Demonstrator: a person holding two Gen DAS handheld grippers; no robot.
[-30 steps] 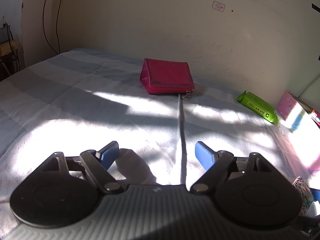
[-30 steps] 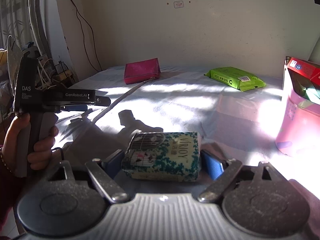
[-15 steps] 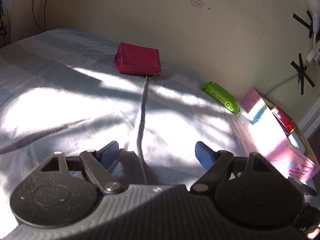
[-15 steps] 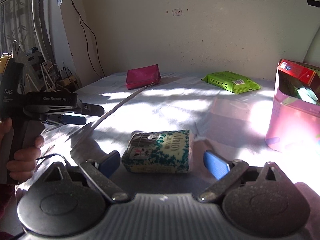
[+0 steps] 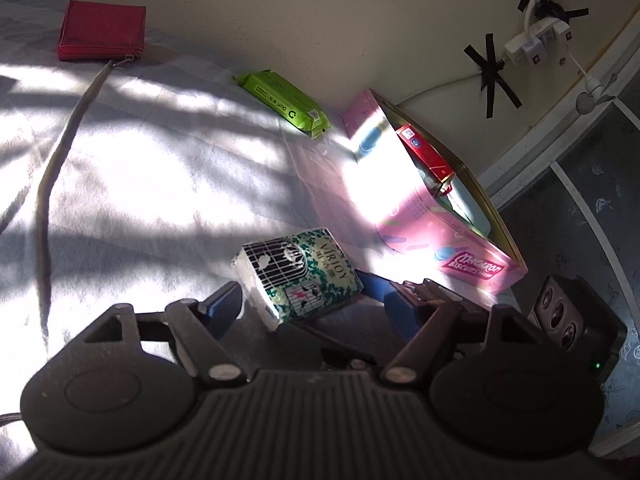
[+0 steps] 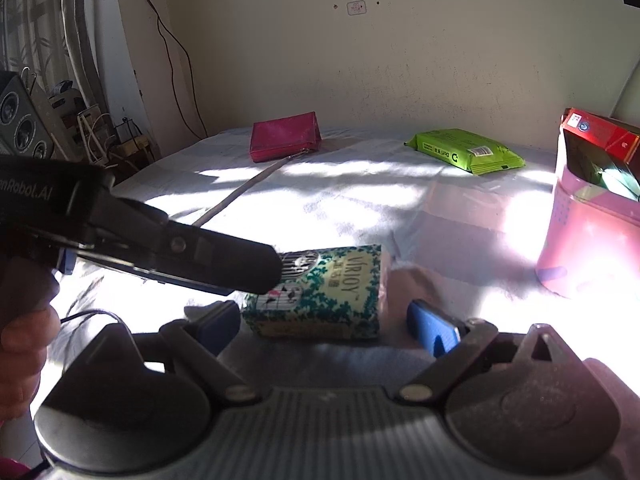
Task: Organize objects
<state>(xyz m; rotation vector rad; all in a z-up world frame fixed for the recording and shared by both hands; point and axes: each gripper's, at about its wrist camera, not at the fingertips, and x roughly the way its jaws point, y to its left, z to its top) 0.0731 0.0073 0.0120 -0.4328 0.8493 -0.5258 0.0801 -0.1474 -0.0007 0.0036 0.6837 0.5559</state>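
A green-and-white tissue pack (image 5: pixel 298 276) marked VIRJOY lies on the pale bedsheet (image 5: pixel 140 184). It lies between the open fingers of my left gripper (image 5: pixel 310 310). In the right wrist view the same pack (image 6: pixel 320 294) lies between the open fingers of my right gripper (image 6: pixel 326 326), not clamped. The left gripper's black body (image 6: pixel 160 244) reaches in from the left and covers the pack's left end. A pink biscuit box (image 5: pixel 424 204) stands open to the right with a red box (image 5: pixel 424 156) inside.
A red pouch (image 6: pixel 284 136) with a grey strap lies at the back by the wall. A green wipes pack (image 6: pixel 464 154) lies at the back right. A power strip (image 5: pixel 536 38) hangs taped to the wall. Cables and clutter stand beyond the bed's left edge.
My right gripper has opened and let the tissue pack rest on the sheet. My left gripper has swung right and come in over the pack from the left.
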